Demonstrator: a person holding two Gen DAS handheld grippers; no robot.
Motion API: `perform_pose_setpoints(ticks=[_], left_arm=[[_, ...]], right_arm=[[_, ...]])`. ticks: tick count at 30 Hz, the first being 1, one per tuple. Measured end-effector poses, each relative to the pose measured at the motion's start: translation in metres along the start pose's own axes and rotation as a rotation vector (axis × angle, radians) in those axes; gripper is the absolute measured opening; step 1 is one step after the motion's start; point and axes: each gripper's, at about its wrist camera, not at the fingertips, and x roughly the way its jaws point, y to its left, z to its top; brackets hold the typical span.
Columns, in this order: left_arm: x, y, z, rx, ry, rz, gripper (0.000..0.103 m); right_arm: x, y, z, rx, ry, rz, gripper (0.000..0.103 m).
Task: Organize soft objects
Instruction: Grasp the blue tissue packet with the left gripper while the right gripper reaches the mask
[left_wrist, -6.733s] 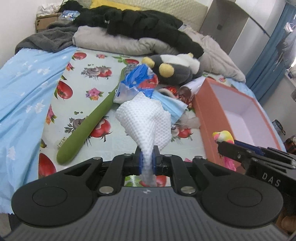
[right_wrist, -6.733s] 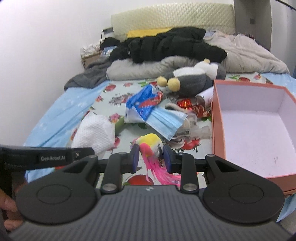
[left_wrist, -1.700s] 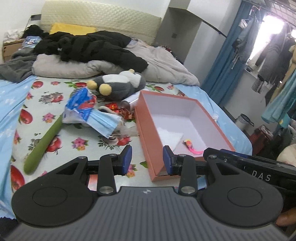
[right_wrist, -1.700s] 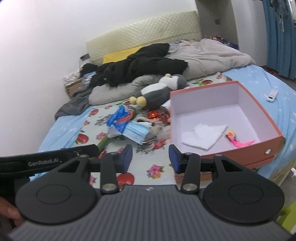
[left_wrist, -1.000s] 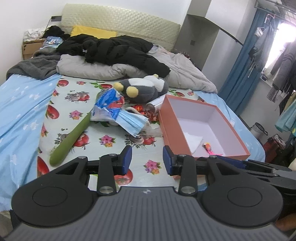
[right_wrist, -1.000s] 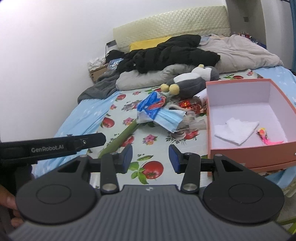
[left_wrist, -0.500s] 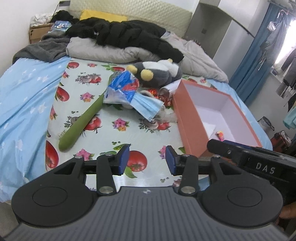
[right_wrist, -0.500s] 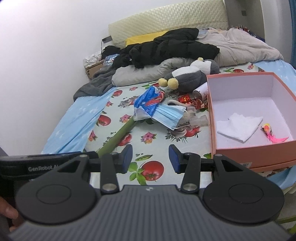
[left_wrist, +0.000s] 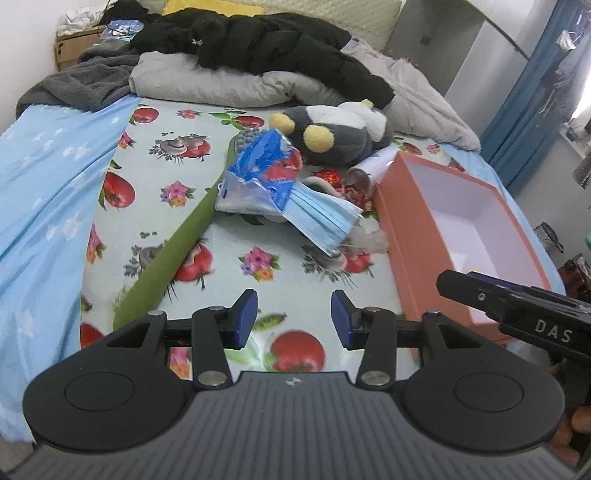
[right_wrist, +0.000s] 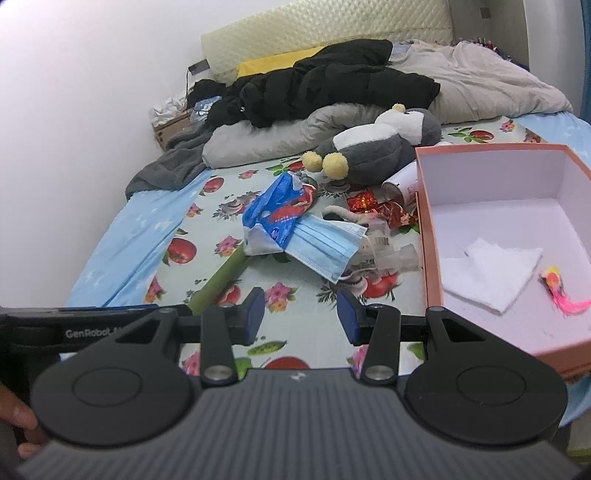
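left gripper (left_wrist: 294, 318): spread, empty, now off the box (left_wrist: 413, 236), over the bed (left_wrist: 155, 192)
right gripper (right_wrist: 300, 316): spread, empty
box: cloth (right_wrist: 491, 273), pink toy (right_wrist: 557, 286) now inside
next: mask (left_wrist: 325, 218), my guess

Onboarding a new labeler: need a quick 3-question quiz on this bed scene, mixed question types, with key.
1. True or false: the white cloth lies inside the orange box.
2. Multiple choice: what lies partly on the blue face masks? A) the blue plastic packet B) a red book C) a shoe
3. Short answer: what do the left gripper and right gripper hold?

Key
1. True; the pink and yellow toy lies beside it in the box.
2. A
3. Nothing; both are open over the flowered sheet, with no object between their fingers.
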Motion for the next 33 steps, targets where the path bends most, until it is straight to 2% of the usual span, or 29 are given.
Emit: perform_pose_setpoints(ticks=[2,4,6,9,16,20,27,30,32,33], left_arm=[[0.015,0.006,0.012,-0.001,0.006,0.011,0.055],[0.029,0.011,0.025,-0.008,0.013,0.017,0.065],[0.043,0.016,0.039,-0.020,0.013,0.021,0.066],[0.065,0.024,0.060,-0.035,0.000,0.003,0.066],[0.134,0.036,0.105,0.005,0.012,0.037,0.066],[0.163,0.043,0.123,0.035,-0.021,0.053,0.066],[0.207,0.056,0.144,0.041,-0.022,0.067,0.066],[0.222,0.060,0.146,0.048,-0.010,0.085,0.061],[0.229,0.062,0.146,0.042,-0.001,0.087,0.045],[0.232,0.062,0.145,0.041,0.002,0.085,0.041]], right_arm=[[0.017,-0.002,0.008,0.004,0.014,-0.002,0.048],[0.034,-0.003,0.014,0.001,0.040,-0.003,0.061],[0.050,-0.003,0.019,-0.009,0.045,-0.005,0.070],[0.076,-0.008,0.027,-0.008,0.062,-0.026,0.070],[0.138,-0.023,0.043,0.016,0.095,-0.060,0.070],[0.169,-0.036,0.046,0.057,0.128,-0.062,0.070],[0.203,-0.047,0.043,0.133,0.178,-0.043,0.069],[0.210,-0.051,0.043,0.158,0.188,-0.042,0.067],[0.211,-0.055,0.043,0.181,0.187,-0.035,0.067],[0.211,-0.057,0.043,0.191,0.187,-0.036,0.067]])
